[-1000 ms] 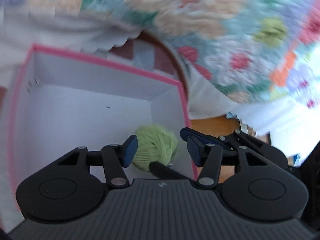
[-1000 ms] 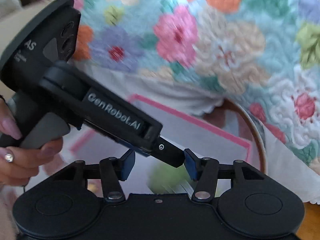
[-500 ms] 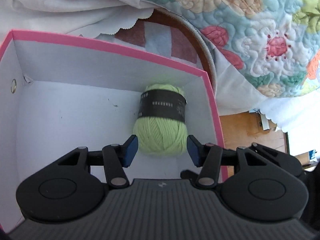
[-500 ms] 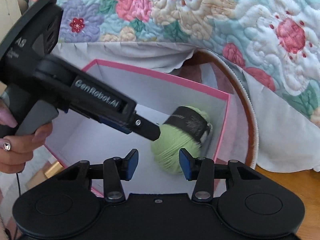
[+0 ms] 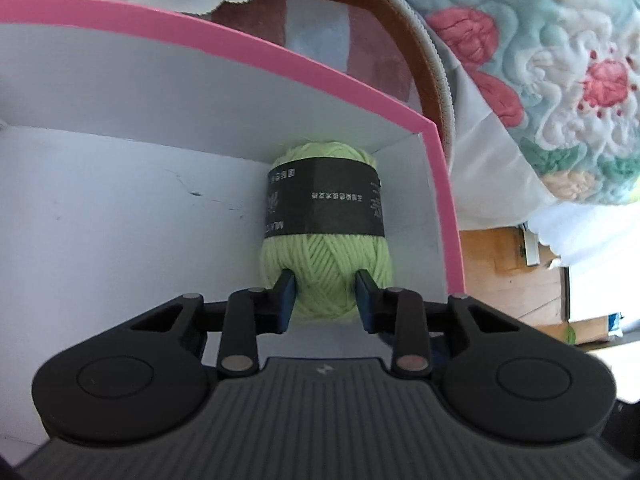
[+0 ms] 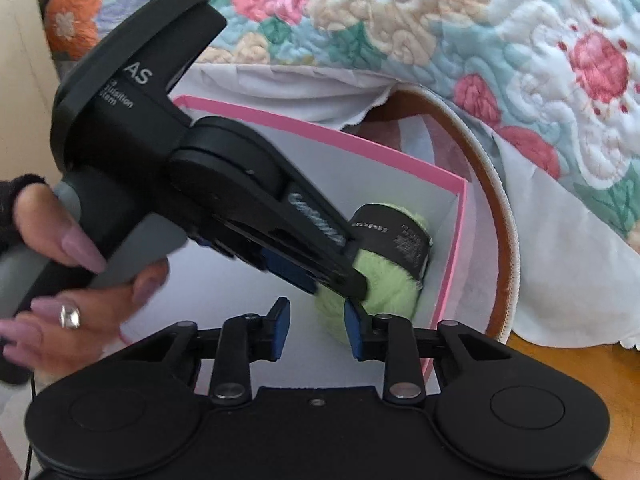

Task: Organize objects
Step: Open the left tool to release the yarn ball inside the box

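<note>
A light green yarn ball [image 5: 326, 252] with a dark paper band lies in the far right corner of a white box with a pink rim [image 5: 280, 60]. My left gripper [image 5: 326, 280] is shut on the near end of the ball, its blue pads pressing into the wool. In the right wrist view the same ball [image 6: 384, 276] shows behind the left gripper [image 6: 344, 280], which reaches down into the box [image 6: 320, 132]. My right gripper [image 6: 316, 320] hovers over the box floor just left of the ball. Its jaws are closing, with nothing between them.
A floral quilt [image 6: 440, 40] and a white sheet [image 6: 560, 280] hang behind and to the right of the box. A round brown-rimmed thing [image 5: 432, 60] stands against the box's far right side. Wooden floor [image 5: 508, 272] shows at the right. A hand [image 6: 60, 248] holds the left gripper.
Both grippers have come down into the box toward the yarn ball. The left jaws have shut on its near end. The right jaws have narrowed.
</note>
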Action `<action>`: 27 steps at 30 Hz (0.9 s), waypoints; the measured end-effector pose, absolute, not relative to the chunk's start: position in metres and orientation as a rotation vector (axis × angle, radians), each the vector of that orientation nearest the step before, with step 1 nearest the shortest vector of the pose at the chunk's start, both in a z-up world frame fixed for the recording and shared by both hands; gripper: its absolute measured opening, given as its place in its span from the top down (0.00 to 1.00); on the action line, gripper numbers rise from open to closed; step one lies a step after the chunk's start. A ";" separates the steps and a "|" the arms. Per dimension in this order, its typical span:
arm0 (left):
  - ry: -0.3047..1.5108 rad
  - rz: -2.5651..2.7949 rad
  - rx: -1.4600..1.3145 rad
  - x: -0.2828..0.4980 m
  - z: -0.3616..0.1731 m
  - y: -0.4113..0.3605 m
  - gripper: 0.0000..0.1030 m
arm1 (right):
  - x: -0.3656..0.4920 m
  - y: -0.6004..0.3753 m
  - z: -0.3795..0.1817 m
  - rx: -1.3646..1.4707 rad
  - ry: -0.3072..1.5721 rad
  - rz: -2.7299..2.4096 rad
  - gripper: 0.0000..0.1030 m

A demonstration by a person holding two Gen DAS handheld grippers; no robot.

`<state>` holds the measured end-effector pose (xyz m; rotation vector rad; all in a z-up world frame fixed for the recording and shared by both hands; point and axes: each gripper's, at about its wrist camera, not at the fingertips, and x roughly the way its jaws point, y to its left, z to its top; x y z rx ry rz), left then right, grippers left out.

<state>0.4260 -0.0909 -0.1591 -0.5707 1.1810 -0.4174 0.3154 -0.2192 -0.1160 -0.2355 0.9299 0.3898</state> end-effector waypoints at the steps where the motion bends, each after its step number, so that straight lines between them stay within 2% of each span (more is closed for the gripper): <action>1: 1.174 -0.407 -0.548 0.427 -0.158 -0.094 0.69 | 0.317 -0.220 -0.119 -0.233 0.935 0.376 0.68; 5: 1.167 -0.385 -0.479 0.421 -0.147 -0.095 0.67 | 0.316 -0.229 -0.121 -0.180 0.918 0.353 0.67; 7: 1.163 -0.368 -0.431 0.414 -0.136 -0.091 0.56 | 0.310 -0.237 -0.115 -0.108 0.899 0.355 0.65; 10: 1.166 -0.357 -0.376 0.397 -0.119 -0.082 0.46 | 0.297 -0.245 -0.108 -0.018 0.870 0.343 0.61; 21: 1.120 -0.230 -0.212 0.307 -0.055 -0.040 0.26 | 0.237 -0.241 -0.059 0.061 0.826 0.342 0.40; 27: 1.121 -0.207 -0.152 0.266 -0.019 -0.031 0.25 | 0.209 -0.228 -0.023 0.008 0.815 0.378 0.38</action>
